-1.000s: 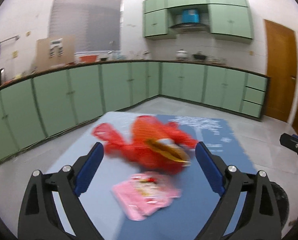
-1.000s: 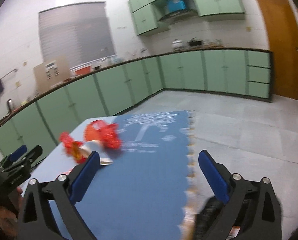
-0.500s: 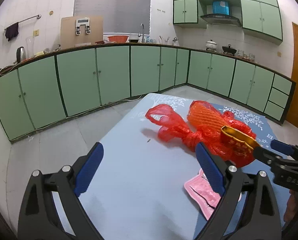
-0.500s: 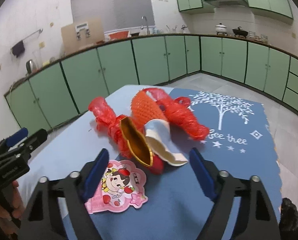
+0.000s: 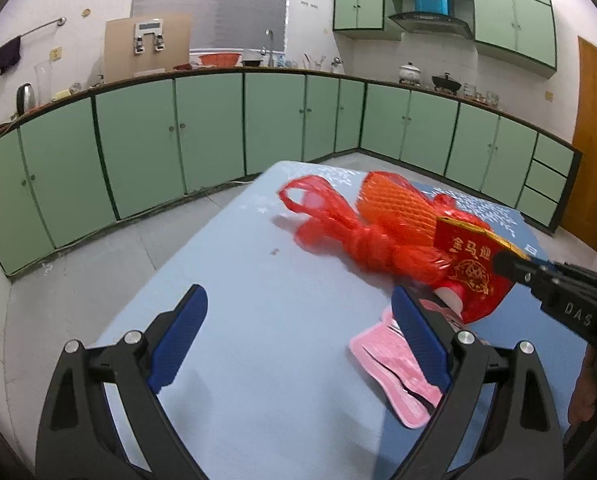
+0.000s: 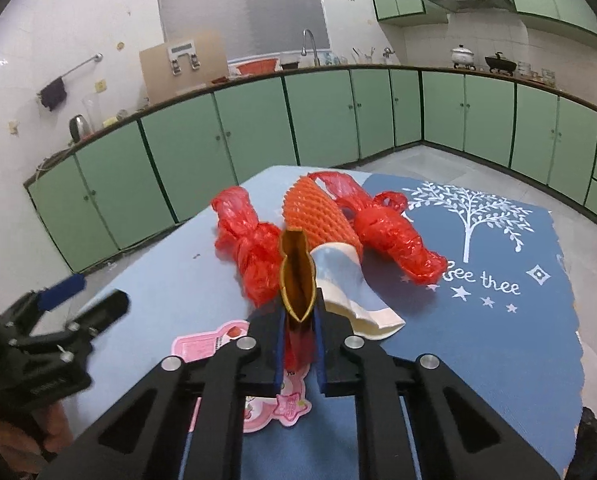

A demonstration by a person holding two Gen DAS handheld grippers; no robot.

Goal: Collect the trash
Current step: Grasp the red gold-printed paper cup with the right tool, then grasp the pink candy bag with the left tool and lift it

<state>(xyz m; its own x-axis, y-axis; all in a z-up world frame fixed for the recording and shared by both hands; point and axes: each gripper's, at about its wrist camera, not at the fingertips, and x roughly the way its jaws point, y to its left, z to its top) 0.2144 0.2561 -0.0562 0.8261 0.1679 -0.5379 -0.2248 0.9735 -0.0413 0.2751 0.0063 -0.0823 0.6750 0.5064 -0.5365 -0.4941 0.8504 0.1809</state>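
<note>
Two tongs: my right gripper [image 6: 298,344], jaws just closing, pinches the red envelope [image 6: 296,280]; beside that envelope, my left gripper [image 5: 298,336] gapes over the table [image 5: 258,280].

On my left camera the red envelope [image 5: 472,270] carries gold characters, 金马迎 as far as I can read them, above a round gold emblem; the right gripper's [image 5: 502,262] black body reads "DAS"; on my right camera the dark blue mat [image 6: 494,320] shows white script, "…ee thee", beneath a white tree; the pink wrapper's [image 6: 202,346] print is too small to read.
</note>
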